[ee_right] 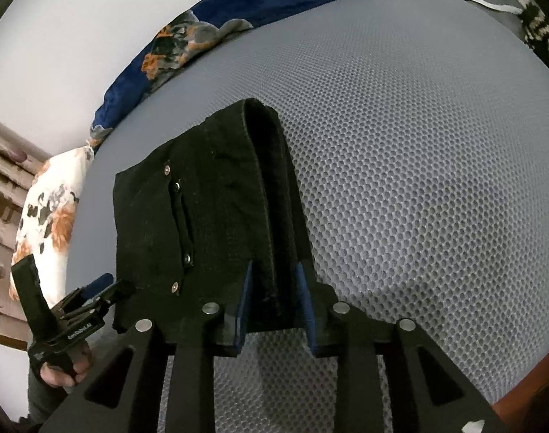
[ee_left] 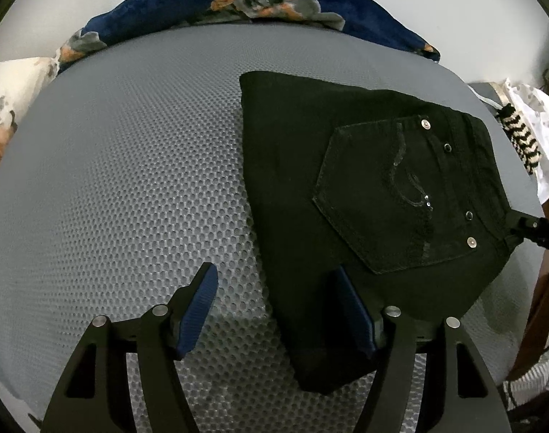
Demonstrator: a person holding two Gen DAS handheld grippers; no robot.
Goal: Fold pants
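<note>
Pants (ee_left: 364,195) lay folded, pocket up, on the grey mat (ee_left: 130,180), right of its middle. Your right gripper (ee_right: 274,303) straddled the waistband, pads apparently slack, grasping nothing; your left gripper (ee_left: 278,310) stood released, one finger over the near edge. Had you lifted away carelessly, a pad could have snagged cloth and undone the fold.

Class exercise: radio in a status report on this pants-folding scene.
Left claw open, empty. Right claw open astride waistband edge. Black pants folded on grey mesh mat. Nothing in the way.
</note>
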